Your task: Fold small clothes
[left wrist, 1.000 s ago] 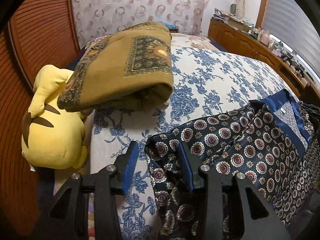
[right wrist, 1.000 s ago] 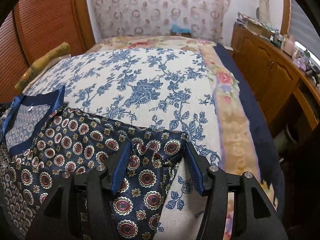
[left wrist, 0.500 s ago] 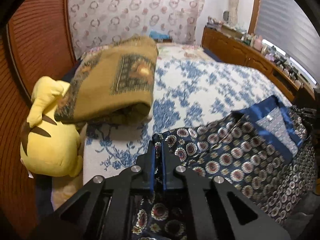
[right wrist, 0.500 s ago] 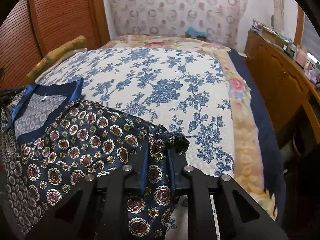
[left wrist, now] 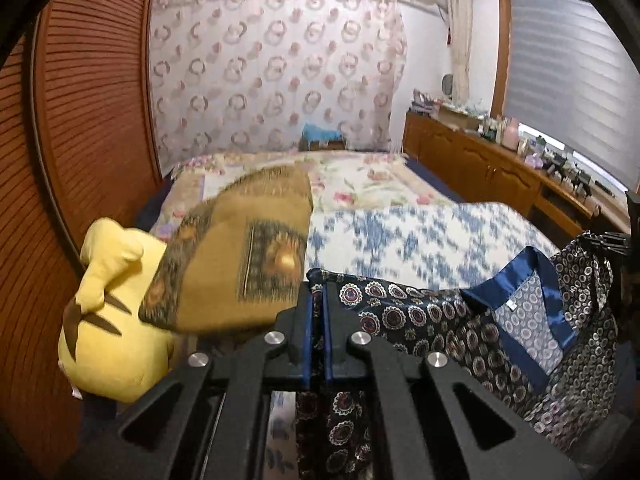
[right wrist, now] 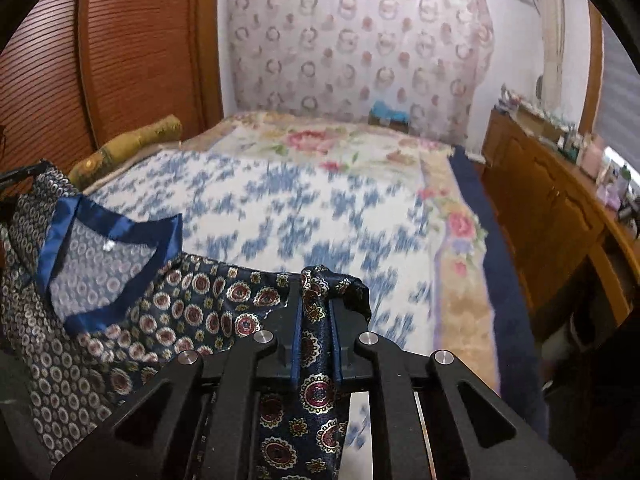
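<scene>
A dark navy top printed with red and white medallions hangs lifted off the bed between both grippers. Its blue satin neckline faces up. My left gripper is shut on the left corner of the top, and cloth hangs down behind the pads. In the right wrist view, the same top stretches away to the left, its neckline open. My right gripper pinches a bunched corner, and its jaws are still closing on the cloth.
A blue-flowered bedspread lies under the top. A folded mustard blanket and a yellow plush toy sit at the bed's left edge by a slatted wooden door. A wooden cabinet runs along the right.
Both grippers went from open around the top's corners to shut on them. Both then rose, lifting the top off the bedspread and tilting the views up toward the far wall.
</scene>
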`<action>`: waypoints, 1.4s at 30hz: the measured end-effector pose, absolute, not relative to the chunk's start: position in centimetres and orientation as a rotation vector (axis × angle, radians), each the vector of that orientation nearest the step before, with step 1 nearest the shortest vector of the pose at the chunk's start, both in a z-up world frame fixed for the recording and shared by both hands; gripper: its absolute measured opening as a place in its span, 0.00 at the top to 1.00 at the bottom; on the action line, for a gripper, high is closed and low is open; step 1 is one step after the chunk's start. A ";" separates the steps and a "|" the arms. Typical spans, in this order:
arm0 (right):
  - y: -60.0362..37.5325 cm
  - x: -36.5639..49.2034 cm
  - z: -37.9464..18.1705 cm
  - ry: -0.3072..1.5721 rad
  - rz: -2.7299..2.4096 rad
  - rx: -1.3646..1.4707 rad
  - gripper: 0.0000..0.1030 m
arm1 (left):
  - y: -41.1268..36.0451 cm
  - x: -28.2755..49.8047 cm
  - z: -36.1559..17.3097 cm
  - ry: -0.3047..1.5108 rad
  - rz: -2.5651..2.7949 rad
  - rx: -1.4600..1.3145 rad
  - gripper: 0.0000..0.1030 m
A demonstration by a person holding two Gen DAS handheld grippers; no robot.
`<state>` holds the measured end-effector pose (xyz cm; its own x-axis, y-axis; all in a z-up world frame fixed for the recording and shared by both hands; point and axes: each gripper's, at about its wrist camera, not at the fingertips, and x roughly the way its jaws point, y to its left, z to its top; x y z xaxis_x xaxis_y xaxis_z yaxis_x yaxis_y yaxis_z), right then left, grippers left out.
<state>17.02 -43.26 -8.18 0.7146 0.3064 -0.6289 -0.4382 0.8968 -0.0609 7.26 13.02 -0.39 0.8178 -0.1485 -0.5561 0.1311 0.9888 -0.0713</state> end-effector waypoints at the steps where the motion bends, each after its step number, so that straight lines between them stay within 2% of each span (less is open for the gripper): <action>1: -43.2 17.3 -7.5 0.640 0.411 -0.219 0.92 | 12.9 7.7 0.2 0.583 -0.150 -0.031 0.98; 9: -42.6 21.0 -1.6 0.525 0.364 -0.254 0.92 | 12.3 11.0 4.1 0.492 -0.131 -0.020 0.98; 14: -41.8 24.6 0.1 0.502 0.315 -0.279 0.92 | 12.8 14.1 4.6 0.487 -0.091 -0.022 0.98; 19: -41.7 28.2 -1.1 0.551 0.271 -0.271 0.92 | 13.8 17.7 3.2 0.537 -0.052 -0.028 0.98; 26: -40.9 31.6 -6.9 0.709 0.259 -0.249 0.88 | 13.7 20.1 -0.9 0.643 -0.044 -0.025 0.97; 30: -40.2 31.8 -8.6 0.744 0.211 -0.276 0.68 | 13.5 19.2 -0.8 0.640 -0.060 -0.049 0.93; 32: -39.6 31.7 -8.8 0.741 0.203 -0.300 0.65 | 13.4 18.5 -0.5 0.632 -0.070 -0.043 0.91; 37: -37.8 30.9 -7.7 0.697 0.231 -0.284 0.53 | 13.4 17.0 -0.1 0.639 -0.117 -0.054 0.69; 42: -34.6 30.9 -6.8 0.657 0.264 -0.281 0.48 | 13.3 15.1 -0.1 0.641 -0.145 -0.053 0.61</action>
